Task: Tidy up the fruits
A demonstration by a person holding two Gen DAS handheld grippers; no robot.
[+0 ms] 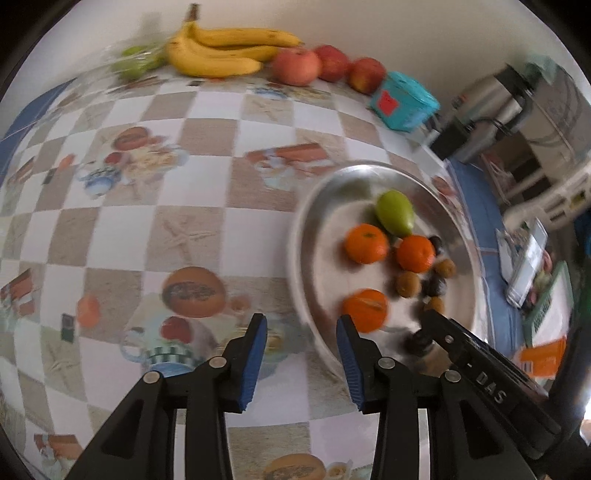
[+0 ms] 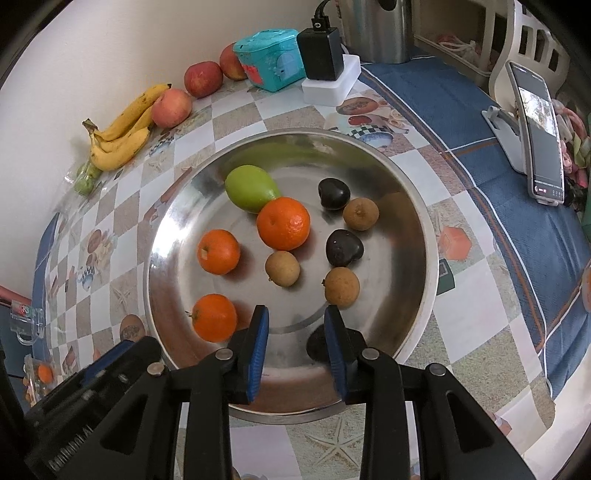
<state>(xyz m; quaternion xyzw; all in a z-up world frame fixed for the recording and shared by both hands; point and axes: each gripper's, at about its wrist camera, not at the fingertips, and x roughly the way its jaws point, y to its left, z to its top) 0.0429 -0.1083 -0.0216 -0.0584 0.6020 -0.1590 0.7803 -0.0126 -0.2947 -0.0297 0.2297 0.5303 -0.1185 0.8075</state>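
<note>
A steel plate (image 2: 155,236) holds three oranges (image 2: 218,251), a green fruit (image 2: 251,188), small brown fruits (image 2: 282,268) and dark fruits (image 2: 343,247). My right gripper (image 2: 297,314) hangs over the plate's near side, its jaws a little apart and empty. One dark fruit (image 2: 316,345) lies under its right finger. My left gripper (image 1: 301,325) is open over the tablecloth, just left of the plate's rim (image 1: 299,243), with an orange (image 1: 365,310) beyond its right finger. Bananas (image 2: 118,136) and red apples (image 2: 171,107) lie along the wall.
A teal box (image 2: 269,59), a black charger on a white block (image 2: 321,51) and a metal kettle (image 2: 380,26) stand at the back. A phone on a stand (image 2: 541,136) is at the right. A bag with green fruit (image 2: 86,177) lies next to the bananas.
</note>
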